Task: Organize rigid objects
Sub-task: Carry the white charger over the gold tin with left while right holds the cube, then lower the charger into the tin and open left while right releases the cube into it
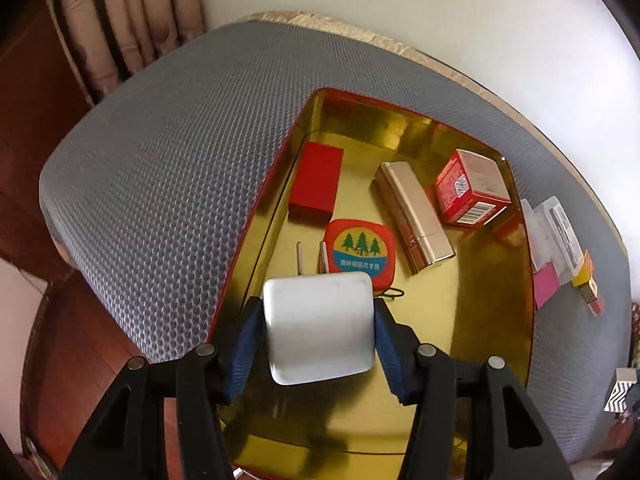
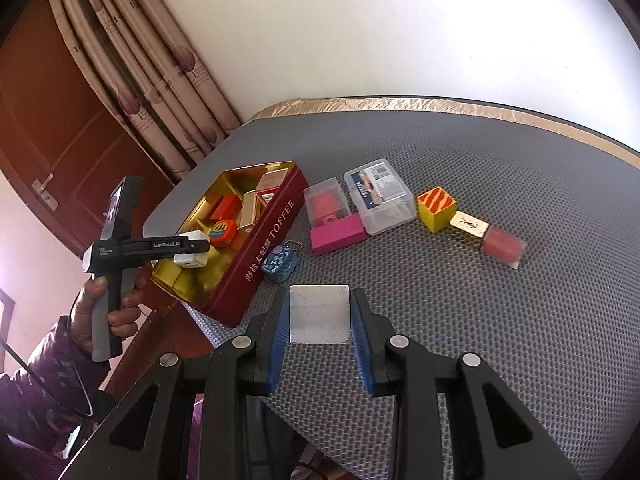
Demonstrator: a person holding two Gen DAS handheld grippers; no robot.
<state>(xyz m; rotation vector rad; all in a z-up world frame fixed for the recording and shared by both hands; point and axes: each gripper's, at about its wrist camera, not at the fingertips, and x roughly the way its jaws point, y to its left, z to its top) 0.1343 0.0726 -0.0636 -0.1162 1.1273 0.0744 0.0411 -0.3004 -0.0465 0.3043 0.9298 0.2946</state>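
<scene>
My left gripper (image 1: 319, 326) is shut on a white charger block (image 1: 320, 326) and holds it just above the near end of the red toffee tin (image 1: 248, 216). The tin's gold inside holds a red box (image 1: 316, 182), a gold case (image 1: 414, 216), a red carton (image 1: 472, 188) and a round-cornered tape measure (image 1: 360, 250). My right gripper (image 2: 319, 316) is shut on a flat silver square piece (image 2: 319, 314), held over the grey mat. The right wrist view shows the left gripper (image 2: 192, 250) with the charger over the tin (image 2: 260, 248).
On the mat (image 2: 500, 300) right of the tin lie a blue keychain cube (image 2: 280, 264), a pink box (image 2: 338, 236), two clear plastic boxes (image 2: 380, 196), a yellow striped cube (image 2: 436, 208) and a nail polish bottle (image 2: 492, 240). Curtain and wall stand behind.
</scene>
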